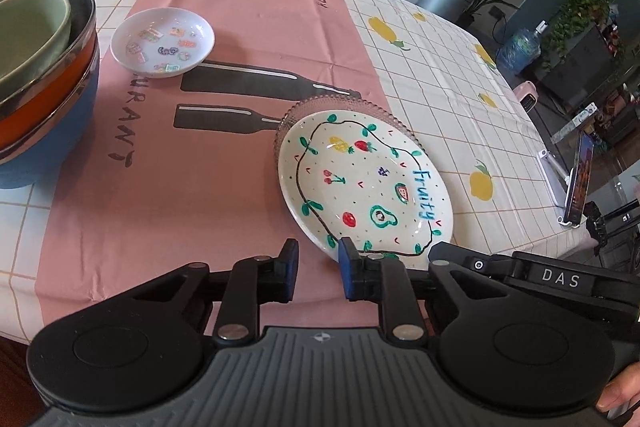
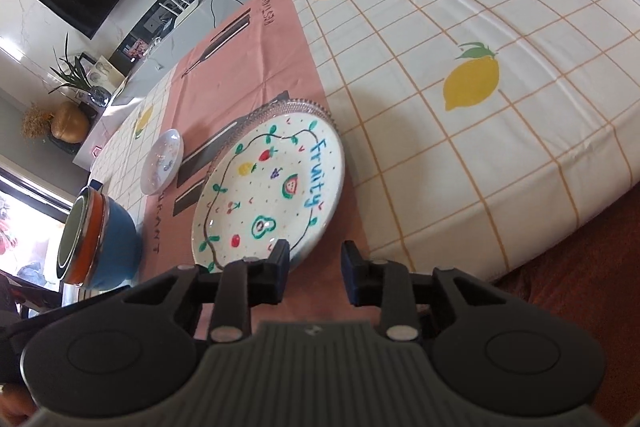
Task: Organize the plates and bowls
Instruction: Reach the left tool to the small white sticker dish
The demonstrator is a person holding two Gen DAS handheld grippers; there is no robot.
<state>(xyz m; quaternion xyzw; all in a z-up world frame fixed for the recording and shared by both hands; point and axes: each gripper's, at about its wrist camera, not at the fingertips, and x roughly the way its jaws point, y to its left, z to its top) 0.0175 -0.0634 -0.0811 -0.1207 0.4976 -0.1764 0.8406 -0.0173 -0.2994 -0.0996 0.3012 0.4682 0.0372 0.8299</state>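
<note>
Both tongs gape empty: left tongs and right tongs sit at the near rim of the fruit plate, which rests on a glass plate. Small dish lies far left, stacked bowls left. Risk, as I judge: glazed rim slipping, dragging the loose pink cloth on the bench; cluttered living room beyond.

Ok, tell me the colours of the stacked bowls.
Green inside, then orange, blue at bottom; clearest in left wrist view.
</note>
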